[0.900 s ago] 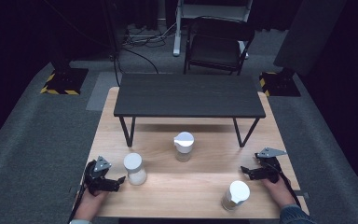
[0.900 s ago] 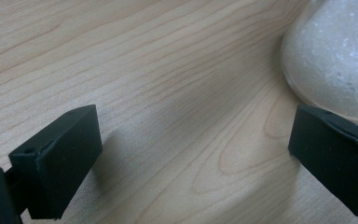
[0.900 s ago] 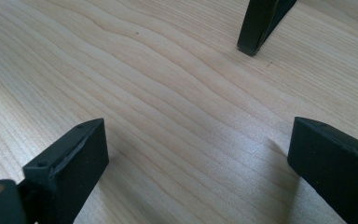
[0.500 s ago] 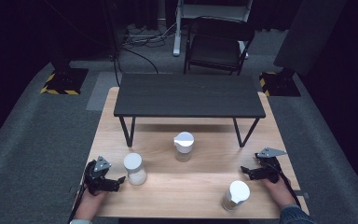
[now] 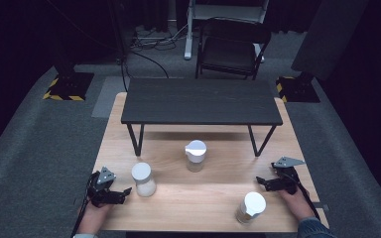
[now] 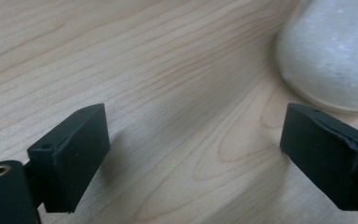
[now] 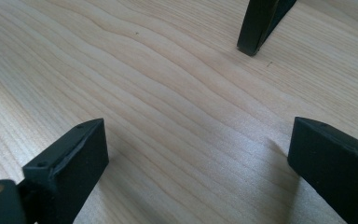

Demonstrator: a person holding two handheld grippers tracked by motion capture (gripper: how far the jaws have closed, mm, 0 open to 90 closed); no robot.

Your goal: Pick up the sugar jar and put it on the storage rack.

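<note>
Three white-lidded jars stand on the light wooden table (image 5: 203,196): one at the left (image 5: 143,179), one in the middle (image 5: 195,155), one at the front right (image 5: 251,207). My left gripper (image 5: 125,191) rests low on the table just left of the left jar, jaws wide apart and empty. The left gripper view has that jar's pale, grainy base (image 6: 335,51) at upper right, beyond my left gripper (image 6: 196,149). At the table's right side lies my right gripper (image 5: 260,181), open and empty. Bare wood lies between the jaws of my right gripper (image 7: 198,158).
A low black bench (image 5: 201,100) stands across the far half of the table on thin black legs; one leg foot (image 7: 256,28) is ahead of the right gripper. A black chair (image 5: 233,47) and cables sit on the grey floor behind.
</note>
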